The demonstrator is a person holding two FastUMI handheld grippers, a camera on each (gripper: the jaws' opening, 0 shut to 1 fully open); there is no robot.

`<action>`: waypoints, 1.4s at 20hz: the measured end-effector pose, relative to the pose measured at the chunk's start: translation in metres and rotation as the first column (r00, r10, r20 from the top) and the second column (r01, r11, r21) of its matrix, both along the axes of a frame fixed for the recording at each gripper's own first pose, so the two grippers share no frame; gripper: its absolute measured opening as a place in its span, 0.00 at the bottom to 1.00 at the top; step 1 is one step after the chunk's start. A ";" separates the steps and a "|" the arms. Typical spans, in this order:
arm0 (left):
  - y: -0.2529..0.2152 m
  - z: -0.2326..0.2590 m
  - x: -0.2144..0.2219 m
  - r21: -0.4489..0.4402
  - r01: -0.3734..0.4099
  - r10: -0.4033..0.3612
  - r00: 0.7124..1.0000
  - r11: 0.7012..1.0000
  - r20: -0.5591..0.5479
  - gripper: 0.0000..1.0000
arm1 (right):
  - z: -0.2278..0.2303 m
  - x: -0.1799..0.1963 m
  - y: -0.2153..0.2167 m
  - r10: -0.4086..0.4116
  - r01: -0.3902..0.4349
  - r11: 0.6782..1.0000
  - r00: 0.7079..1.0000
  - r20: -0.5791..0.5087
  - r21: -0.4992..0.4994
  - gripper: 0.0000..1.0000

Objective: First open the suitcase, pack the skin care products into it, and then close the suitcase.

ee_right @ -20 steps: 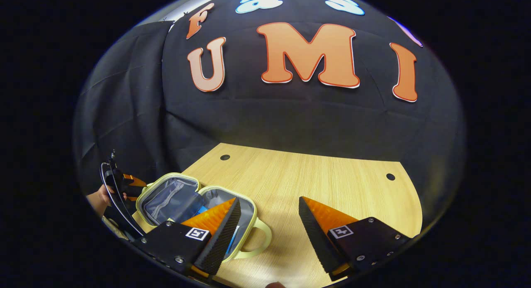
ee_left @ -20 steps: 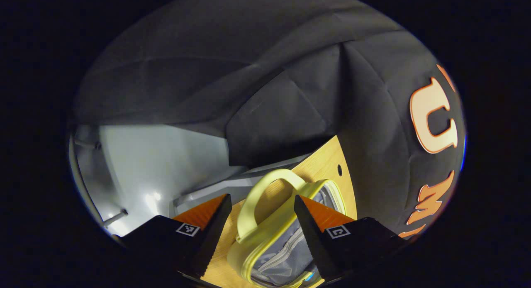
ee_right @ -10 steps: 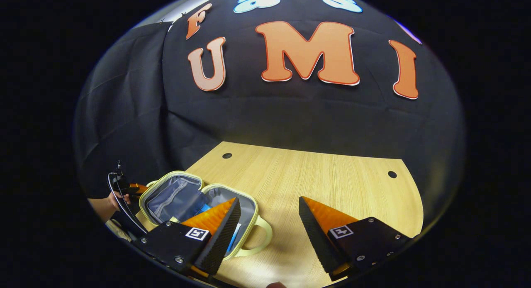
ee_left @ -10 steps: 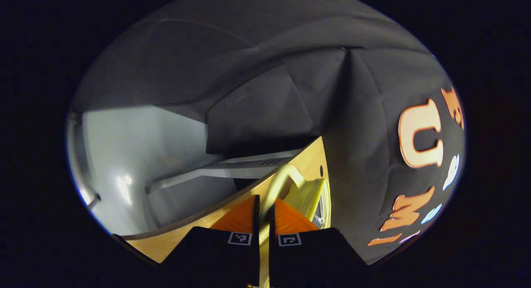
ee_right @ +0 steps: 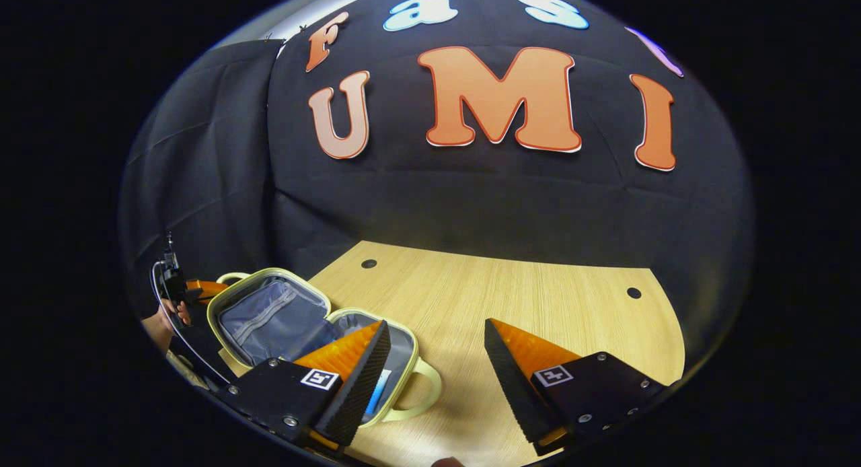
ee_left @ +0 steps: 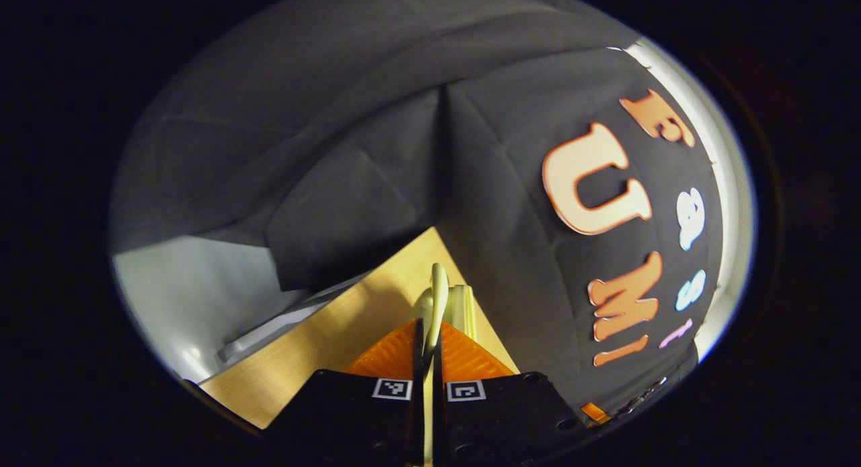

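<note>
Over in the left gripper view, far left: pale, glossy floor point(ee_left: 175, 292), smooth and grey-white. Then a wedge of light wood-grain table point(ee_left: 350, 326), matte, straight-edged. Dead centre, left gripper point(ee_left: 428, 322) clamped tight, ribbed fingers pressed together from both sides on a thin, pale yellow handle point(ee_left: 438, 289). Rubbery-looking strap, rounded, seen edge-on and rising between the tips. Just behind it, the yellow rim of the suitcase lid point(ee_left: 464, 305), also edge-on. To the right, black wall cloth in soft folds.

Now the right gripper view, again from the left. At the very edge, a hand point(ee_right: 165, 319) wrapped round the left gripper point(ee_right: 195, 289), tips at the lid's far handle. Next, the suitcase point(ee_right: 269, 312) itself, at the left end of the table point(ee_right: 538, 299): small, rounded-corner case, yellow shell, grey fabric lining with a zipped pocket. Lid point(ee_right: 235, 299) tilted up off the table, partly raised, hinged to the base beside it. In the base, a blue item point(ee_right: 380, 386), slim and smooth, mostly hidden behind a finger. A second looped yellow handle point(ee_right: 424, 386) sticking out of the base toward the camera. Then the right gripper point(ee_right: 436, 324), spread wide, gripping nothing, hovering over bare wood, its wedge-shaped fingers with finely ridged inner faces. Two small round holes point(ee_right: 368, 263) near the table's back edge, one left and one right.
</note>
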State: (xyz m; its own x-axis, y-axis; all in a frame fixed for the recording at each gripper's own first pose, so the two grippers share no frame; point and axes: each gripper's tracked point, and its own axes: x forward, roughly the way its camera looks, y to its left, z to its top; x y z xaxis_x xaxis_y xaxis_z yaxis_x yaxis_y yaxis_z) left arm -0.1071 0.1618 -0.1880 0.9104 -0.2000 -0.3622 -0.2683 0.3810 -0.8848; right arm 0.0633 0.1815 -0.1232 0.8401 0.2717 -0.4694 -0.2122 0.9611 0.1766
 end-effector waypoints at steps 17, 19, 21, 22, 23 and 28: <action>-0.219 0.193 0.020 0.321 0.292 -0.376 0.895 0.901 0.242 0.05 | 0.005 0.010 -0.033 -0.024 0.022 0.999 0.998 0.051 0.038 0.90; -0.250 0.198 0.019 0.351 0.322 -0.414 0.882 0.879 0.227 0.05 | 0.006 0.011 -0.041 -0.027 0.024 0.999 0.998 0.051 0.046 0.90; -0.281 0.197 0.016 0.378 0.351 -0.446 0.872 0.857 0.201 0.05 | 0.004 0.012 -0.050 -0.028 0.025 0.998 0.998 0.049 0.054 0.90; -0.295 0.197 0.014 0.386 0.363 -0.460 0.866 0.848 0.194 0.05 | 0.004 0.012 -0.055 -0.029 0.026 0.998 0.998 0.049 0.057 0.90; -0.313 0.197 0.014 0.395 0.380 -0.476 0.860 0.836 0.181 0.05 | 0.004 0.011 -0.061 -0.030 0.027 0.998 0.998 0.051 0.058 0.90; -0.373 0.184 0.015 0.496 0.451 -0.558 0.826 0.742 0.084 0.05 | -0.004 0.009 -0.089 -0.039 0.036 0.998 0.998 0.044 0.057 0.90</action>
